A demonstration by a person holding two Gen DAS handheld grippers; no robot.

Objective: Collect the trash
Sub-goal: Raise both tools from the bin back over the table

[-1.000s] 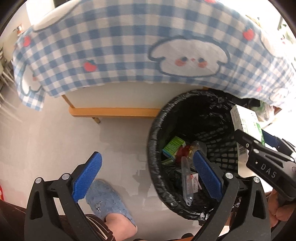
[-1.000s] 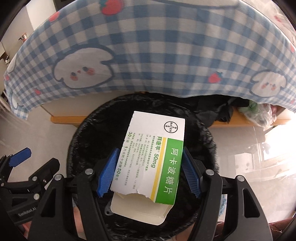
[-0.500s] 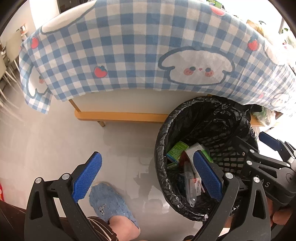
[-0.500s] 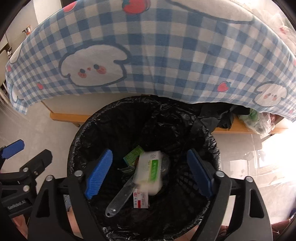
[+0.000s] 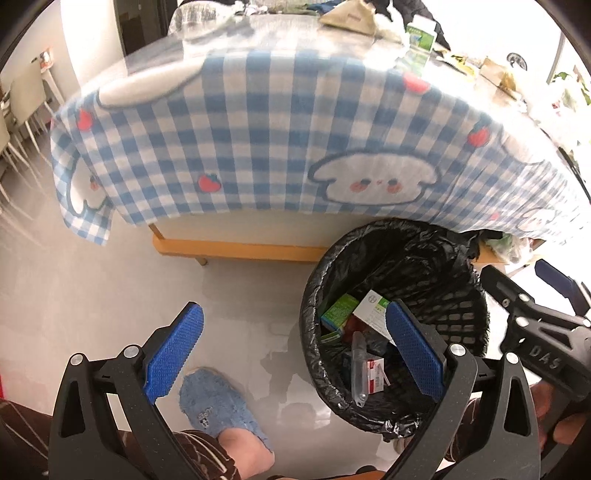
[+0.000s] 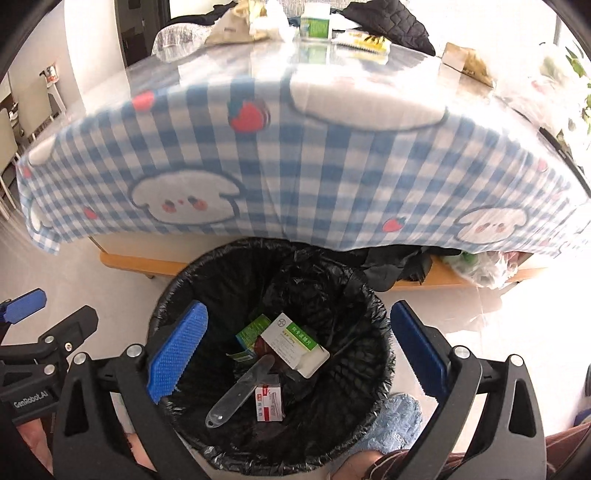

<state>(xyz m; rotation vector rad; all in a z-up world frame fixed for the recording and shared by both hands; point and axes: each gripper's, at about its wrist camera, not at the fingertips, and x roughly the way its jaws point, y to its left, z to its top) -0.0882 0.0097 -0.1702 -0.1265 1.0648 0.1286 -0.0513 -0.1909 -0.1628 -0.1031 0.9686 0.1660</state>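
Observation:
A black-lined trash bin [image 6: 373,306] stands on the floor by the table; it also shows in the left wrist view [image 5: 476,295]. Inside lie a white and green medicine box [image 6: 295,343], a small green box [image 6: 253,330], a clear plastic tube [image 6: 240,391] and a red and white packet [image 6: 269,402]. My right gripper [image 6: 299,354] is open and empty above the bin. My left gripper [image 5: 295,354] is open and empty, over the bin's left rim and the floor. On the table top are a green and white carton [image 6: 314,24] and wrappers [image 6: 364,40].
A blue checked tablecloth [image 6: 295,158] hangs over the table edge above the bin. A wooden bench rail [image 5: 240,249] runs under the table. The person's blue slipper [image 5: 218,406] is on the floor left of the bin. A plastic bag [image 6: 480,266] lies at right.
My right gripper opened and let go of the white and green medicine box, which fell into the bin. Both grippers have risen, so the table top now shows.

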